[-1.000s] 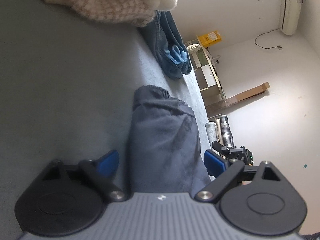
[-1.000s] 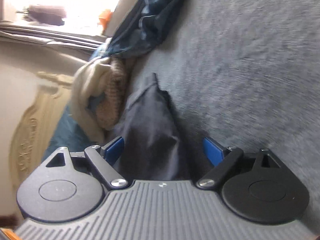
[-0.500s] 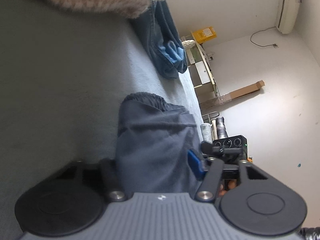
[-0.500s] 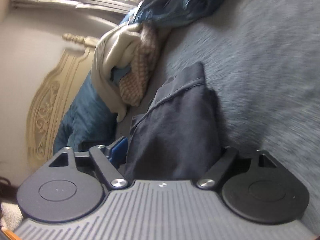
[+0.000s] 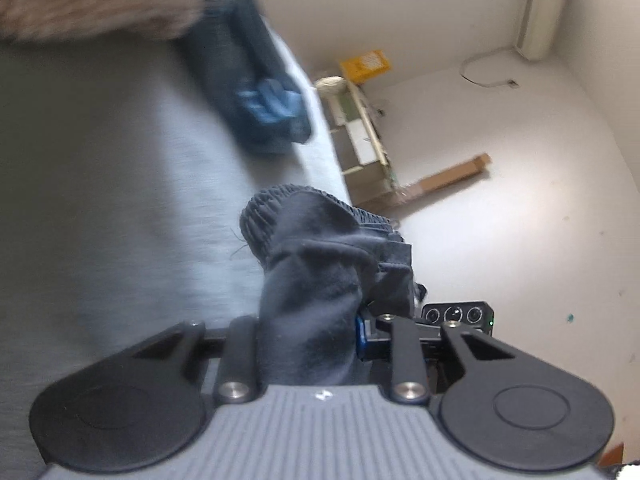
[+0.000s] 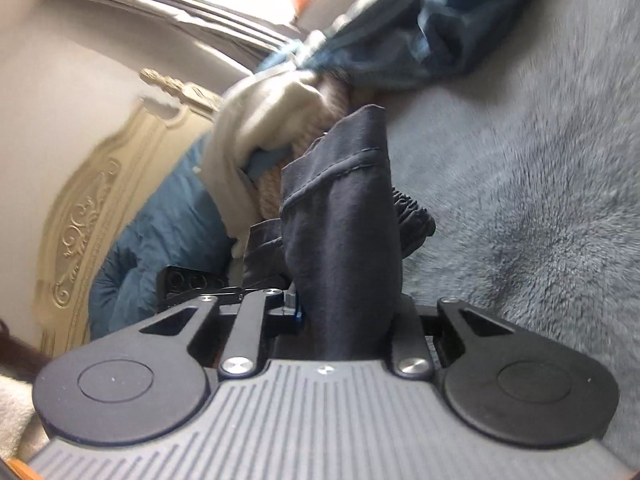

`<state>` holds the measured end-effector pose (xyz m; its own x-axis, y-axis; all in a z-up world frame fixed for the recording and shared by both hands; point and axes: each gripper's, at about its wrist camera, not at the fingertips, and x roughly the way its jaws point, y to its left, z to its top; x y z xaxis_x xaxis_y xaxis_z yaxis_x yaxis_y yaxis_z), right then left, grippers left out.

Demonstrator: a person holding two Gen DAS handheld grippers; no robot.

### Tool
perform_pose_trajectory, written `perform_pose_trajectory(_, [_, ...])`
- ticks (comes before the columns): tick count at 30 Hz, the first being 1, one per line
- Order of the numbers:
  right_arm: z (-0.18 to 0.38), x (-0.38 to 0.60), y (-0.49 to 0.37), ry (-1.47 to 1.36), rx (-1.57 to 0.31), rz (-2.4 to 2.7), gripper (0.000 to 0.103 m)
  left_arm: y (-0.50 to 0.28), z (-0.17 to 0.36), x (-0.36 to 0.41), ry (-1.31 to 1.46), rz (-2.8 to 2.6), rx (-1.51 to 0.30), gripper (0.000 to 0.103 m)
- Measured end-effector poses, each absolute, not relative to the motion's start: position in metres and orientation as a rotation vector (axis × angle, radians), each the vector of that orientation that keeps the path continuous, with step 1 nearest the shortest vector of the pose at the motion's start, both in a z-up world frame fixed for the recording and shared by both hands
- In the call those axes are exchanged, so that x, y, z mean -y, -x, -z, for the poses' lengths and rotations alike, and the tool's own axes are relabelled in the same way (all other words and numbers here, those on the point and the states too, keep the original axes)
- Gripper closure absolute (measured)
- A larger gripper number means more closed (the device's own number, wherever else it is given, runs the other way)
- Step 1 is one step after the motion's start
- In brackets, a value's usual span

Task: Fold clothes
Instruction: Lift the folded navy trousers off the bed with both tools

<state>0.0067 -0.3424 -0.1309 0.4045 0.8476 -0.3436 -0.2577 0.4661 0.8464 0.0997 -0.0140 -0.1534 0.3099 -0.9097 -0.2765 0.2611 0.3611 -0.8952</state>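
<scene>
Grey plush bed cover (image 6: 520, 168) lying beneath; left gripper (image 5: 308, 340) and right gripper (image 6: 348, 312) both clamping dark garment (image 5: 320, 280), lifting it, probably for folding

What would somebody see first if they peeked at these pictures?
Dark navy pants bunched up in the middle, pinched in the jaws of both the left gripper and right gripper. Behind them, a heap of clothes lies on the fuzzy grey blanket.

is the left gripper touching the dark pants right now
Touching. The left wrist view shows the left gripper shut on the dark pants, the fabric bunched between its fingers with no gap.
</scene>
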Motion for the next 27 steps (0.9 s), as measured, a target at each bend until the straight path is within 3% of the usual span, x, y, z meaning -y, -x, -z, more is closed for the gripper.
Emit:
perform_pose_trajectory(19, [0.016,0.475,0.079,-0.756,-0.381,-0.670,0.087,-0.102,-0.011,0.188,0.543,1.220,-0.793,0.075])
perform_pose_trajectory(27, [-0.025,0.564,0.101,-0.769,-0.290,-0.556,0.087,-0.106,-0.067,0.295,0.478,1.297,-0.852,0.075])
